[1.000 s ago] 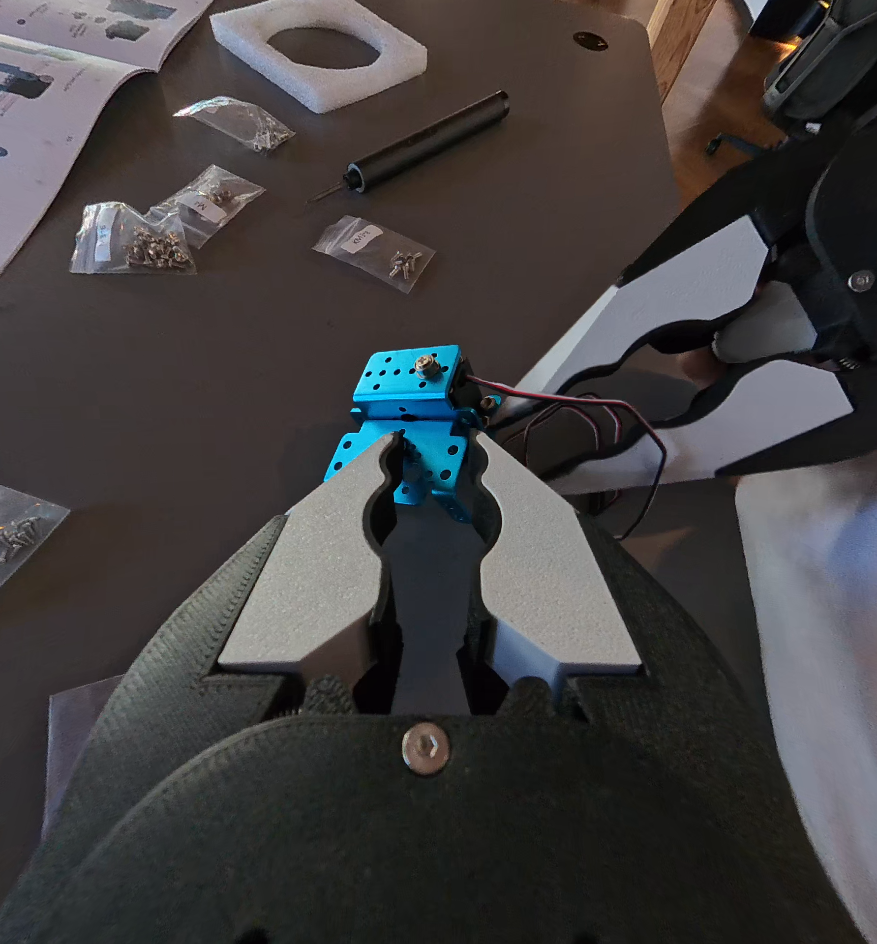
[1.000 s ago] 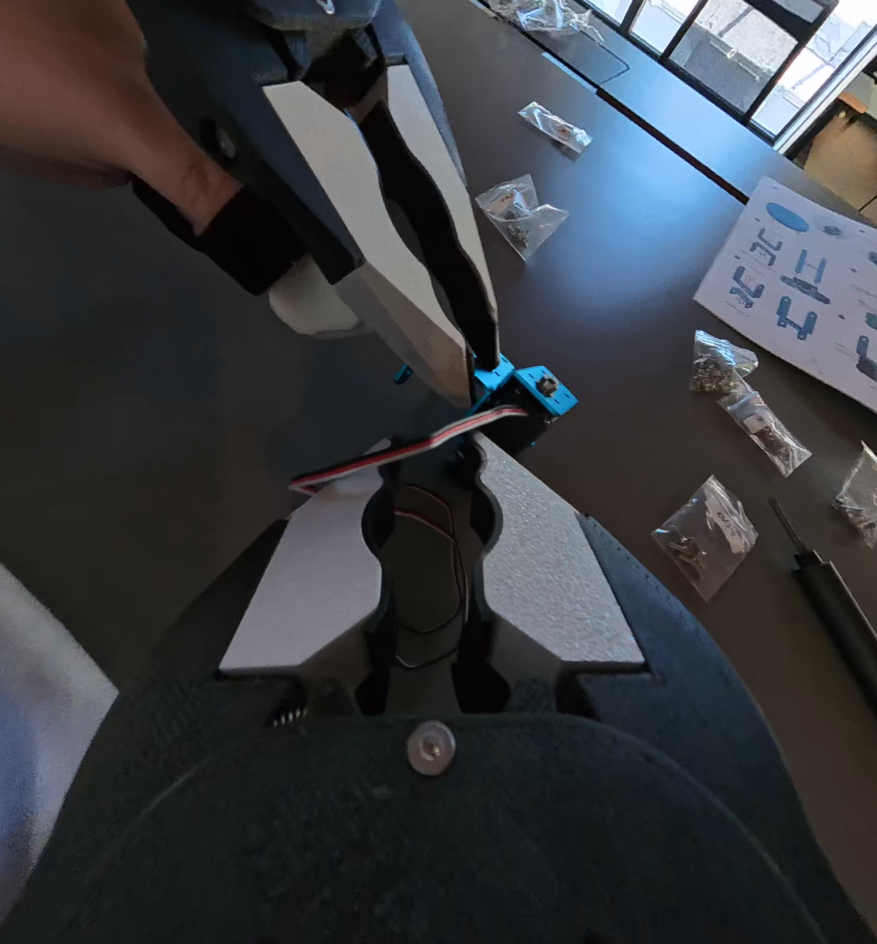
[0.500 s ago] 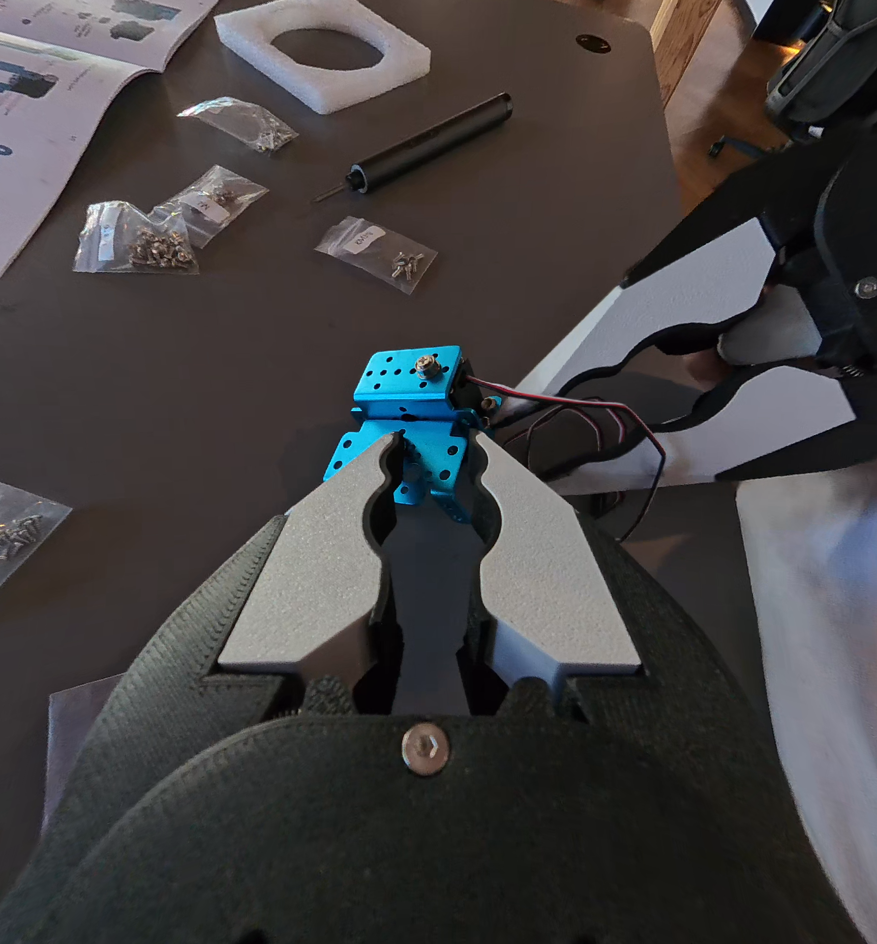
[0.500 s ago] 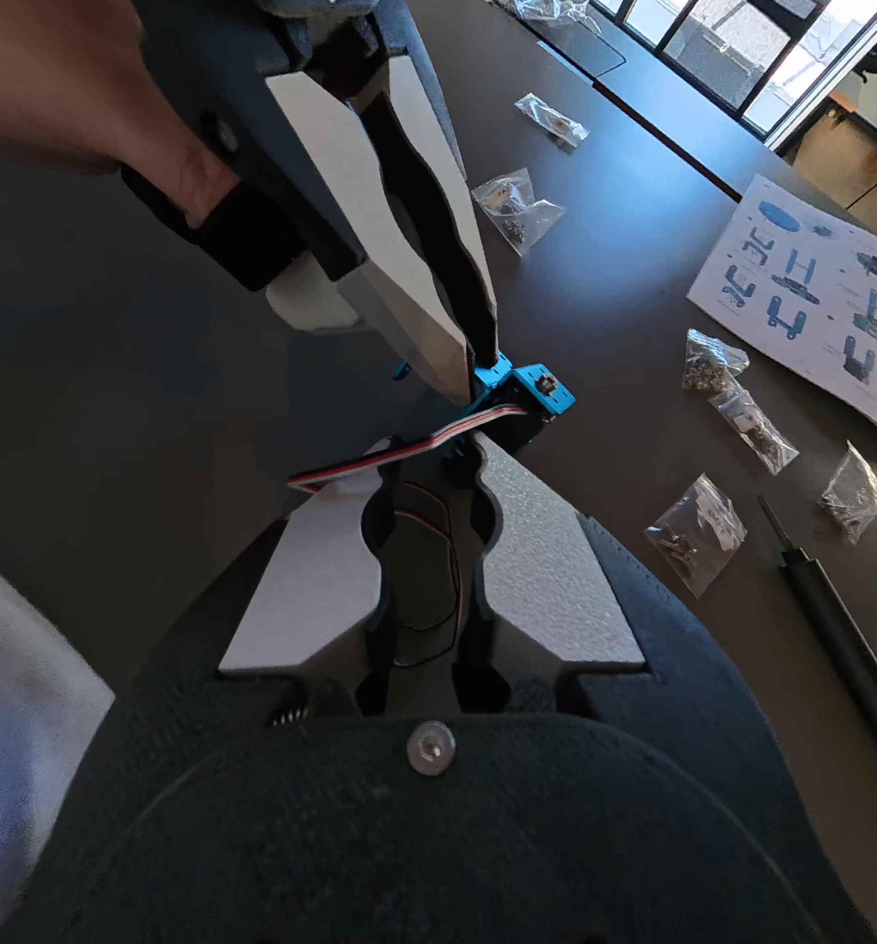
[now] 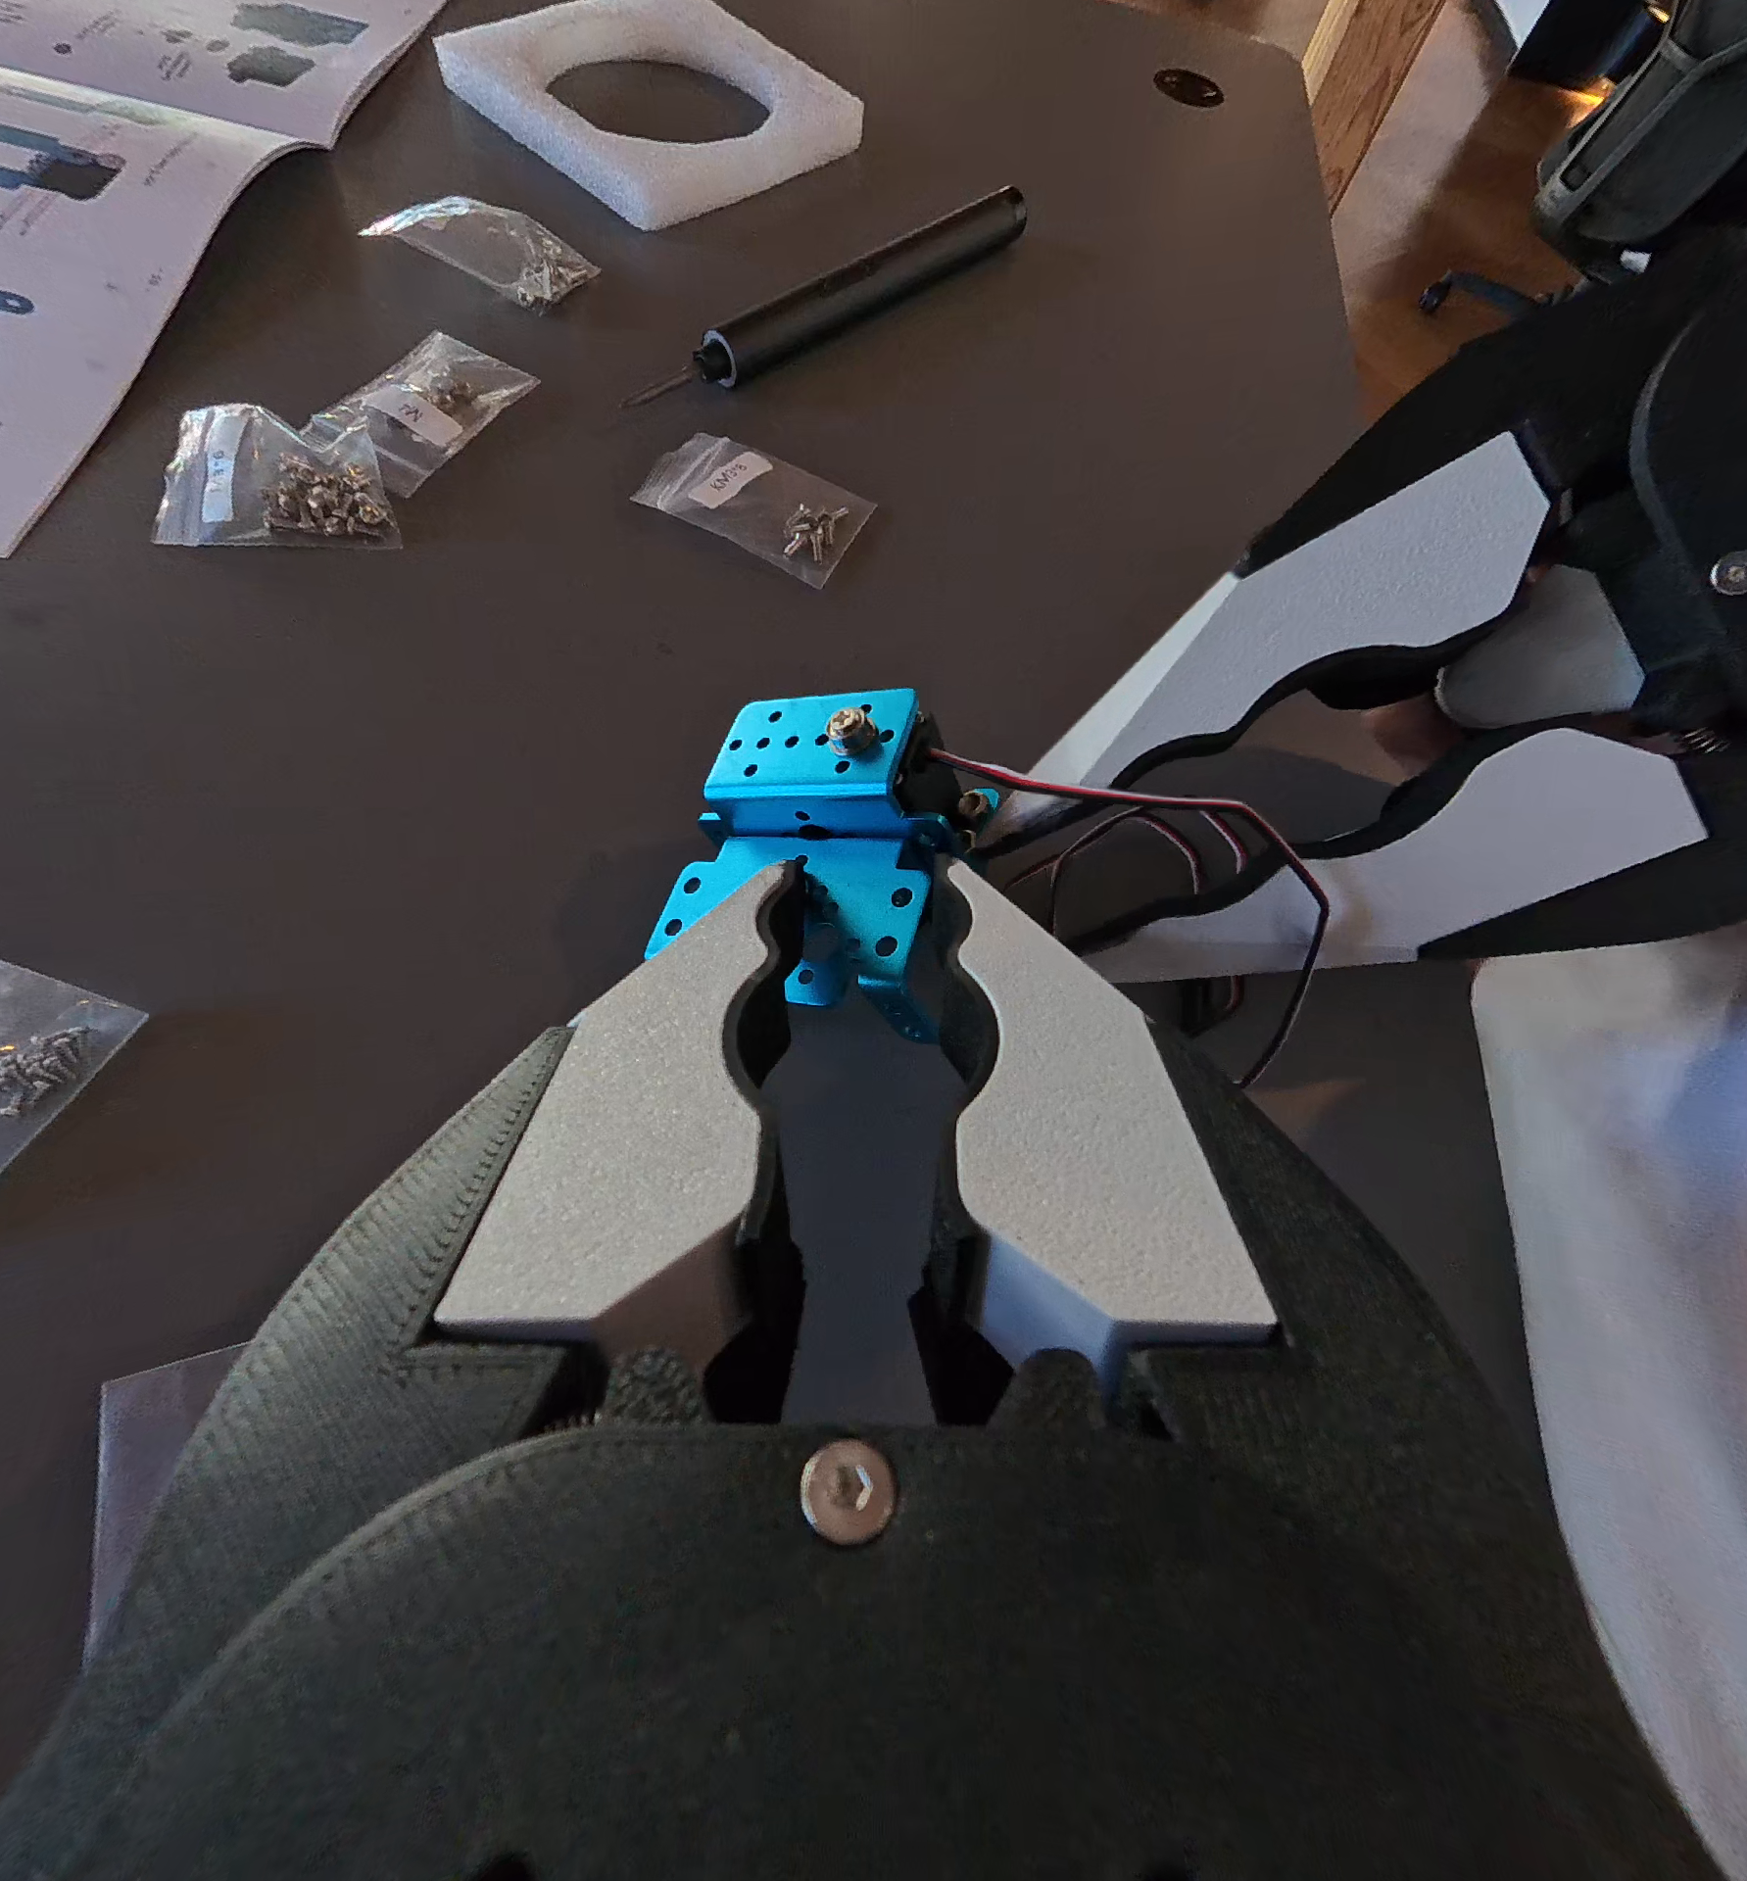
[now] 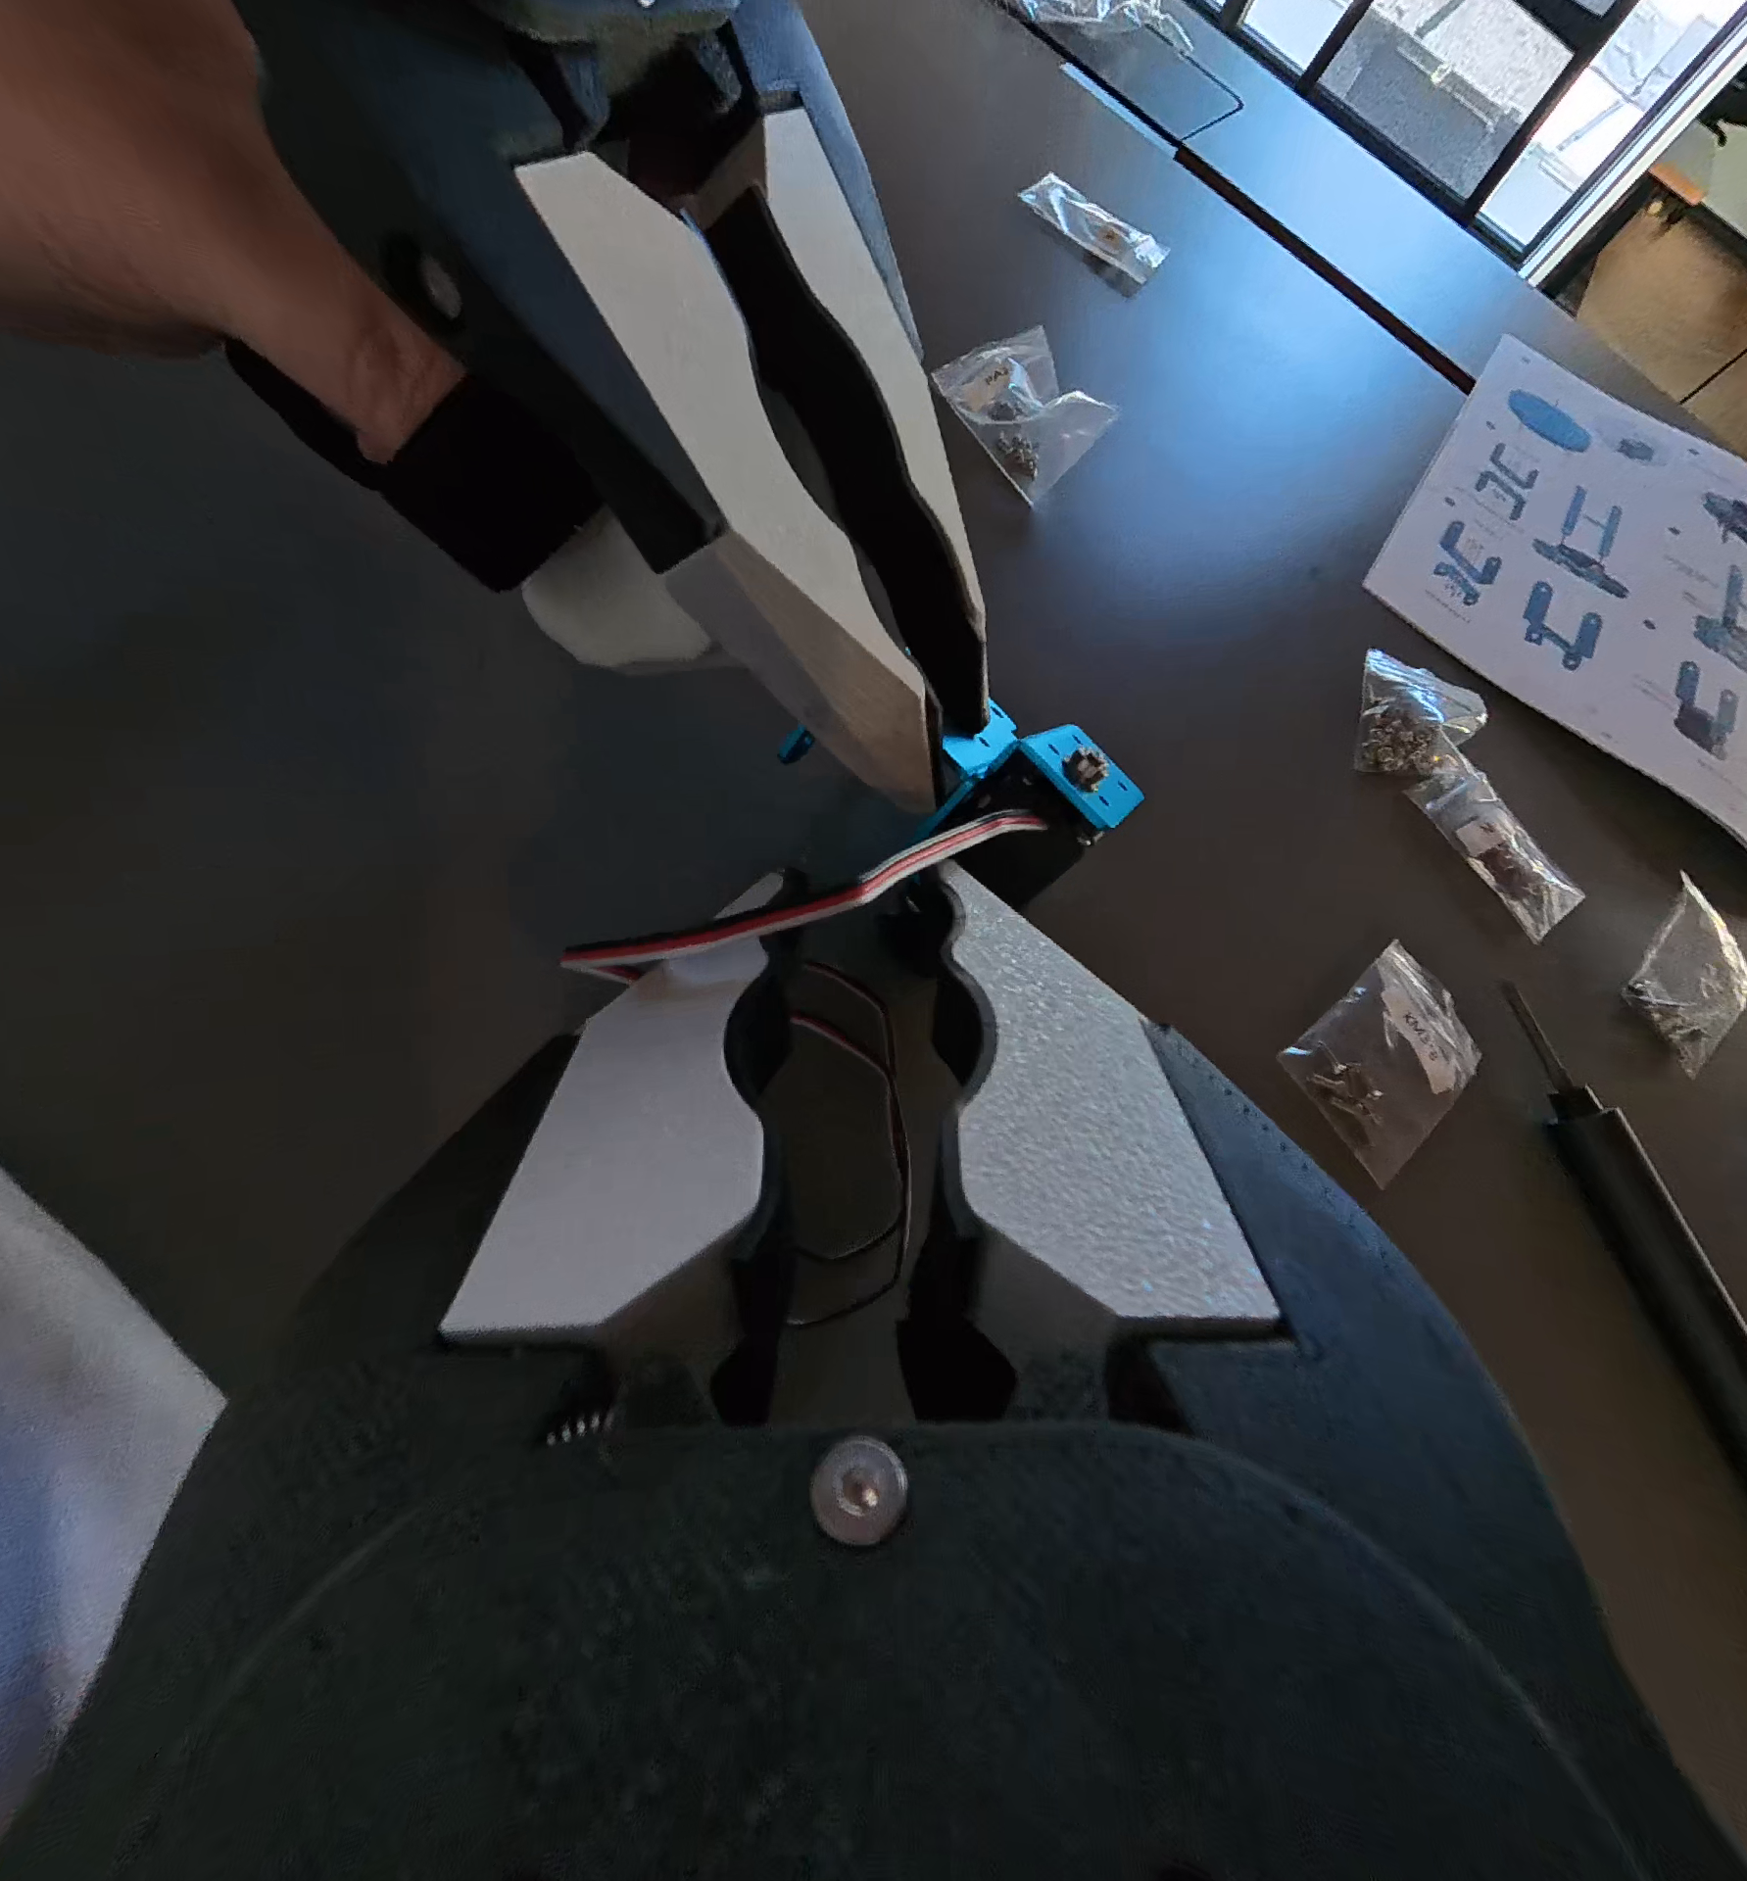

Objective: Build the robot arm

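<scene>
My left gripper [image 5: 864,886] is shut on the lower plate of a blue perforated metal bracket [image 5: 808,774] and holds it above the dark table [image 5: 340,713]. A black servo sits in the bracket, with a red, white and black wire [image 5: 1103,799] trailing to the right. My right gripper [image 6: 864,896] is open, with its tips at the servo end of the bracket [image 6: 1062,753]. The wire [image 6: 747,921] crosses its left fingertip and loops down between the fingers. The right gripper also shows in the left wrist view [image 5: 1062,880], and the left gripper in the right wrist view [image 6: 950,753], held by a hand [image 6: 136,204].
On the table lie a black screwdriver [image 5: 859,285], a white foam frame [image 5: 645,112], several clear bags of screws [image 5: 757,504], and an open instruction booklet [image 5: 55,254]. The table's right edge [image 5: 1327,254] drops to a wood floor. A white-clothed person is at the near right. My left and right fingertips are right by each other.
Almost nothing. The right gripper has shifted slightly beside the servo. The left gripper keeps its hold on the bracket.
</scene>
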`<state>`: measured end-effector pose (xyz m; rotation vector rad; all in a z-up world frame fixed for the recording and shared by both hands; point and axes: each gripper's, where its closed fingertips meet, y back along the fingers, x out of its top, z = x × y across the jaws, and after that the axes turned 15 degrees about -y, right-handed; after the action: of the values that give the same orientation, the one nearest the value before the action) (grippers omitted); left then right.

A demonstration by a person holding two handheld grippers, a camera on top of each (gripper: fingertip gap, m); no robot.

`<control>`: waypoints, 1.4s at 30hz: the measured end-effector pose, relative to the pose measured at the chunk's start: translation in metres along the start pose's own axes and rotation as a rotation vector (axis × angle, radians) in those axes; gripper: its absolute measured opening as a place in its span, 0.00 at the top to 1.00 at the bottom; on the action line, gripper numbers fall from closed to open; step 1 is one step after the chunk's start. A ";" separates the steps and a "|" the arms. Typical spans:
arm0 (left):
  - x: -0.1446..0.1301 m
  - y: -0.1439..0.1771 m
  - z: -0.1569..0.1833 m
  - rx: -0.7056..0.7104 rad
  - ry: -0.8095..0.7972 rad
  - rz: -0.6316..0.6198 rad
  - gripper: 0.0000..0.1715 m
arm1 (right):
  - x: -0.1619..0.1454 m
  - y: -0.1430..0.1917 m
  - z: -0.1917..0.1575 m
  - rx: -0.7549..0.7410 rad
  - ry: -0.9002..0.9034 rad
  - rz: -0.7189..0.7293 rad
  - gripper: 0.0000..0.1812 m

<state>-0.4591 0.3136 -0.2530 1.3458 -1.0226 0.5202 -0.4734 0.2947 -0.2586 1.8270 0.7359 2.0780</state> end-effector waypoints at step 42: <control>0.000 0.000 0.000 0.002 0.003 0.004 0.86 | 0.000 0.001 0.010 -0.041 -0.028 0.019 0.87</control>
<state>-0.4587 0.3135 -0.2529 1.3438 -1.0228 0.5266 -0.4632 0.2953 -0.2574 1.8438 0.6665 2.0599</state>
